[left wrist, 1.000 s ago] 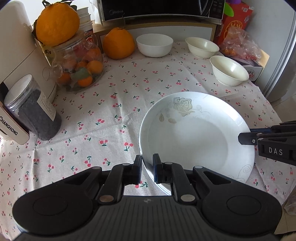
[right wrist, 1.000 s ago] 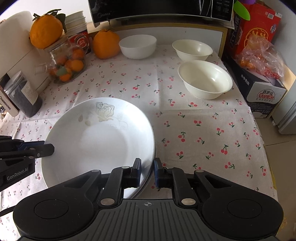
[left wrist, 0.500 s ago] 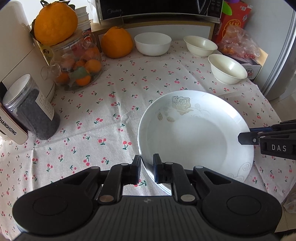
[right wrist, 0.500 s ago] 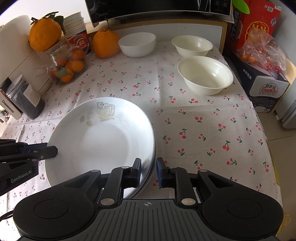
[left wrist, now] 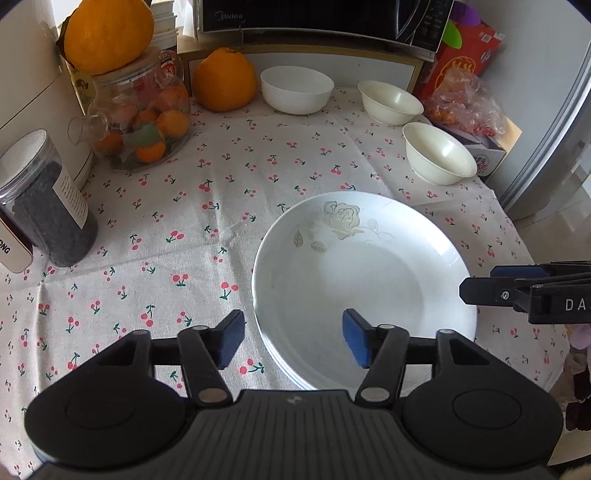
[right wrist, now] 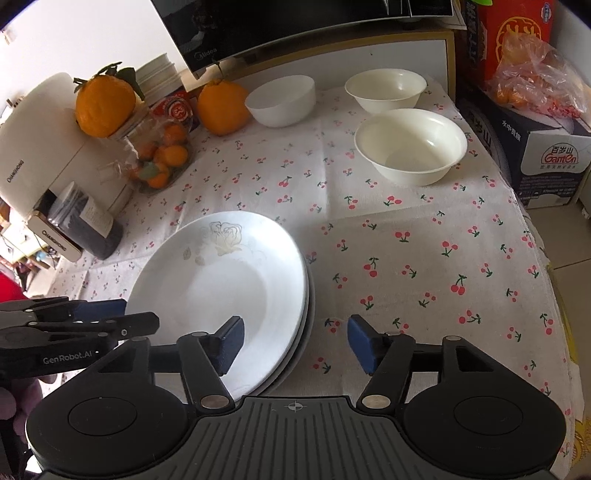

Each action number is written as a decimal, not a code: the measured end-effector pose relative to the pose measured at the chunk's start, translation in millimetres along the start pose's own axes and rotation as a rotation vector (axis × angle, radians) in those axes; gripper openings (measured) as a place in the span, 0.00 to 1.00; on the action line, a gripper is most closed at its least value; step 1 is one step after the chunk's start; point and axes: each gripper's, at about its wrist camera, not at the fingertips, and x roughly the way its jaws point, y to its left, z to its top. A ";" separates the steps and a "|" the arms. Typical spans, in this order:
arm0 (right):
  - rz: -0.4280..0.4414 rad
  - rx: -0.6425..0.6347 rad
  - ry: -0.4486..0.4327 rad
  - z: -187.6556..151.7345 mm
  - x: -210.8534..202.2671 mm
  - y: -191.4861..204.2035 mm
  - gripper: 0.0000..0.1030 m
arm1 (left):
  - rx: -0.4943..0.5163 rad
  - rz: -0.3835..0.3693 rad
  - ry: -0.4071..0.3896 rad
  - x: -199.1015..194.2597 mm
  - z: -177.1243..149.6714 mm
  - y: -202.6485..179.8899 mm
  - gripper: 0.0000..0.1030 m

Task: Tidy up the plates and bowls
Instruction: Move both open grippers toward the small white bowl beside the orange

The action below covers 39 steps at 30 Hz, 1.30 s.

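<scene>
A white plate with a rose pattern (left wrist: 351, 288) (right wrist: 221, 280) lies on top of a stack of plates on the cherry-print tablecloth (left wrist: 207, 206). My left gripper (left wrist: 293, 339) straddles the stack's near-left rim; its jaws are opening and the pads stand clear of the plate. My right gripper (right wrist: 295, 341) straddles the right rim, also opening, with its pads off the plate. Each gripper shows in the other's view: the right gripper (left wrist: 480, 282) and the left gripper (right wrist: 136, 314). Three bowls stand at the back: a white bowl (left wrist: 297, 88) and two cream bowls (left wrist: 389, 101) (left wrist: 437, 153).
A big orange (left wrist: 223, 79) sits beside the white bowl. At the left are a glass jar of small oranges (left wrist: 144, 125), with another orange on top, and a dark canister (left wrist: 48, 206). A microwave (left wrist: 321, 18) stands behind. Boxes and a bag (right wrist: 535, 85) line the right edge.
Both grippers were shut on the top plate's rim and now their jaws stand wide apart. The plate rests on the stack. The right wrist view has shifted and tilted a little.
</scene>
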 end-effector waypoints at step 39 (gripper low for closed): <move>-0.064 0.055 -0.146 130.7 24.3 -1.1 0.90 | -0.182 0.071 -0.050 34.7 118.1 20.5 0.99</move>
